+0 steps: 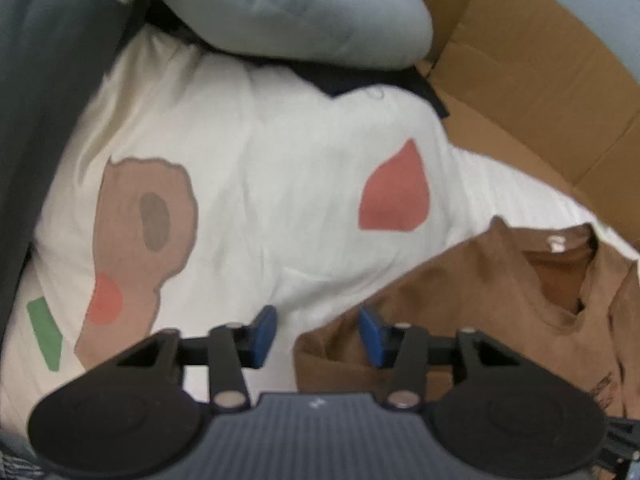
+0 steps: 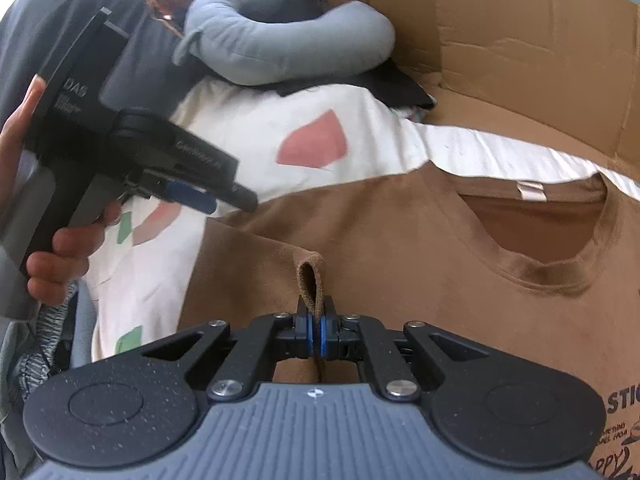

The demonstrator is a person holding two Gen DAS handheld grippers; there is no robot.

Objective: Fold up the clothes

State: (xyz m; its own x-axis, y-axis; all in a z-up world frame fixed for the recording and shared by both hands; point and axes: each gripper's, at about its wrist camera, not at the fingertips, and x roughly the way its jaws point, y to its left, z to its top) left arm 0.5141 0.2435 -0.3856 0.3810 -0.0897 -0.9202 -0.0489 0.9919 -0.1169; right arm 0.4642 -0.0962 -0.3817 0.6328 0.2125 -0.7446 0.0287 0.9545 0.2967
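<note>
Beside the brown shirt's (image 2: 400,248) left edge, right hand-held gripper (image 2: 316,332) pinches its fold; left hand-held gripper (image 1: 318,334) gapes empty.

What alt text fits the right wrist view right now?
The right tongs are shut on a pinched fold of the brown t-shirt, which lies on a white printed cloth beside a cardboard box. At left, a hand holds the left tongs over the shirt's edge.

Right gripper (image 2: 316,330) jaws clamped on upstanding fold of brown T-shirt (image 2: 400,240). Shirt lies partly over white printed cloth (image 2: 248,120), neck opening toward upper right. Left gripper (image 2: 224,196), held by hand (image 2: 52,256), hovers above shirt's left edge. Grey pillow (image 2: 288,40) and cardboard box (image 2: 520,40) behind.
</note>
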